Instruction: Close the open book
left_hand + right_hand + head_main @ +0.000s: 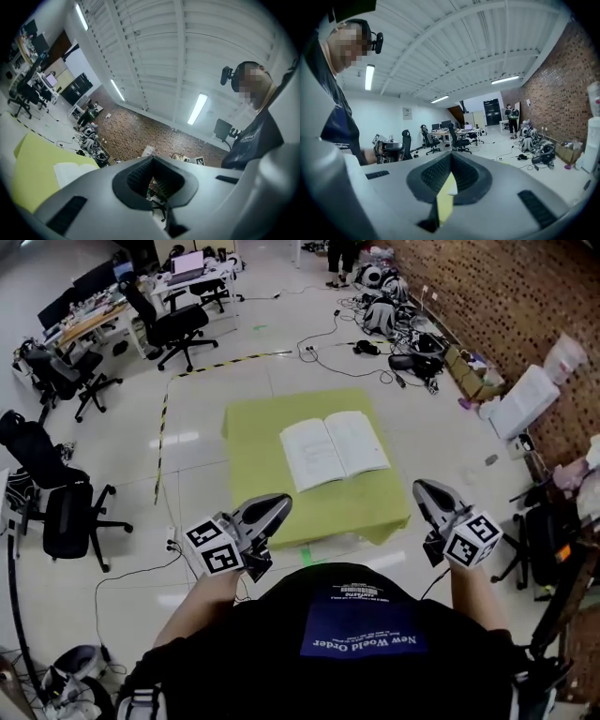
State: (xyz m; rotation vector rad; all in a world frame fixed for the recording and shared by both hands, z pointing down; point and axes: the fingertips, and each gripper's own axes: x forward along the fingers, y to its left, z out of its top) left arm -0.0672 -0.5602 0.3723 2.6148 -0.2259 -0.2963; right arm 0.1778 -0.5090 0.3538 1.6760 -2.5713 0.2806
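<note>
Book (335,451) is lying open, pages up, near the middle of a yellow-green table (258,446), its spine running roughly away from the person (361,634), and nothing is touching it. The person is standing at the table's near edge, holding the two grippers out in front, both well short of the book.

The left gripper (279,504) is pointing toward the table by its near left corner. Its grey jaws are pressing together with nothing in them. In the left gripper view only a thin slit is showing between them, with the book and table lying off to the lower left.

The right gripper (424,489) is hovering just beside the table's near right corner. Its jaws are looking closed too, as far as the right gripper view is letting me judge. A narrow sliver of the yellow-green table is showing through the gap, and no object is sitting between them.

Black office chairs (178,329) are standing on the pale floor (122,465) to the left. Cables (323,348) and bags (380,315) are lying along a brick wall (511,296) to the right.
</note>
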